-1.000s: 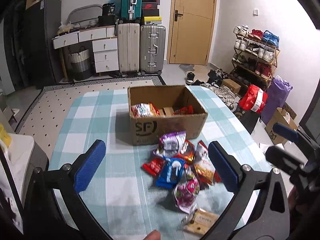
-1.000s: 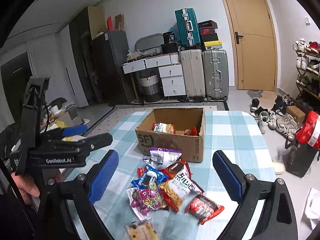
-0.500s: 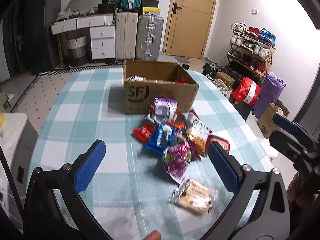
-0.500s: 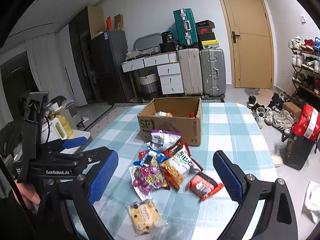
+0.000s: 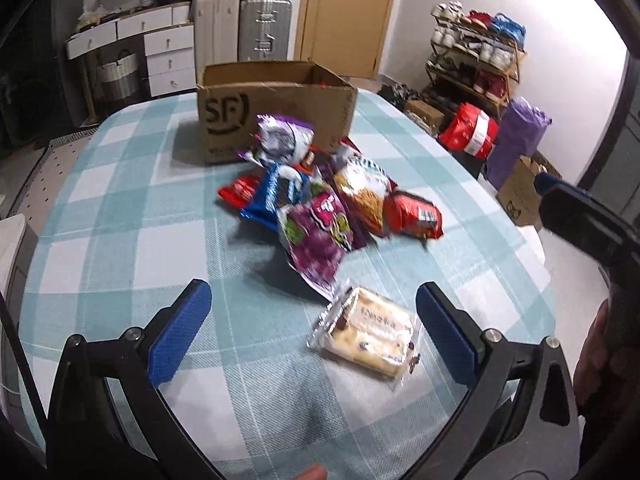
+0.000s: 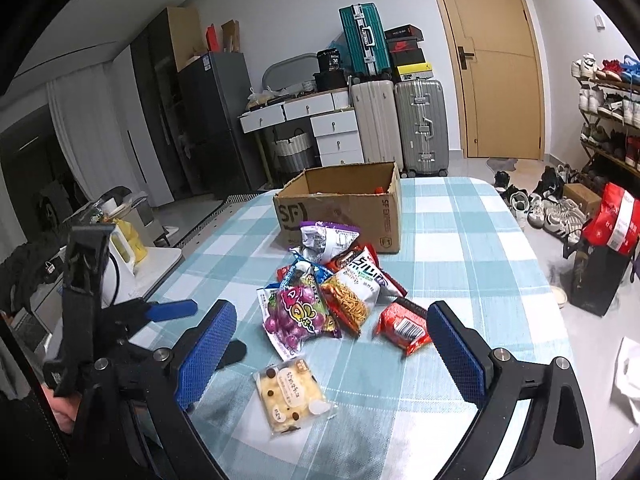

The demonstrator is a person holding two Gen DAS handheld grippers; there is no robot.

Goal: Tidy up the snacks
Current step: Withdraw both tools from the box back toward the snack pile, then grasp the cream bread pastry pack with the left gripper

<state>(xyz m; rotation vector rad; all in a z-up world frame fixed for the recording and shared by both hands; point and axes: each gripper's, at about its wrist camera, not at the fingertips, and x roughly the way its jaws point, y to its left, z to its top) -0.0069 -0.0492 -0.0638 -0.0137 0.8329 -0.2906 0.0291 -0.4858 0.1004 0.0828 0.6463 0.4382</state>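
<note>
The left claw (image 5: 308,336) hovered low over the surface covered in a teal-and-white checked cloth (image 5: 120,240), its blue-padded jaws spread wide and released, gripping nothing. Between and just ahead of its jaws lay a clear-wrapped pale square cake with dark chips (image 5: 368,334), flat on the cloth and apart from both pads. The right claw (image 6: 328,352) was likewise released, jaws wide apart, held over the near end of the same surface; in its view the same cake (image 6: 290,394) sat just below the gap between its pads. Beyond the cake a loose heap of snack packets rested on the cloth: a purple grape-printed bag (image 5: 316,236) nearest, a red crinkled packet (image 5: 414,214) to its right, an orange-and-white noodle-printed bag (image 6: 354,294) in the middle, a blue packet (image 5: 272,196) to the left and a silver-and-purple bag (image 5: 282,138) leaning against the brown open-topped cardboard box printed "SF" (image 5: 276,108). The box stood at the far end of the surface, touching the heap; its contents could barely be seen. The left claw's black frame (image 6: 88,308) showed at the left edge of the right view.
</note>
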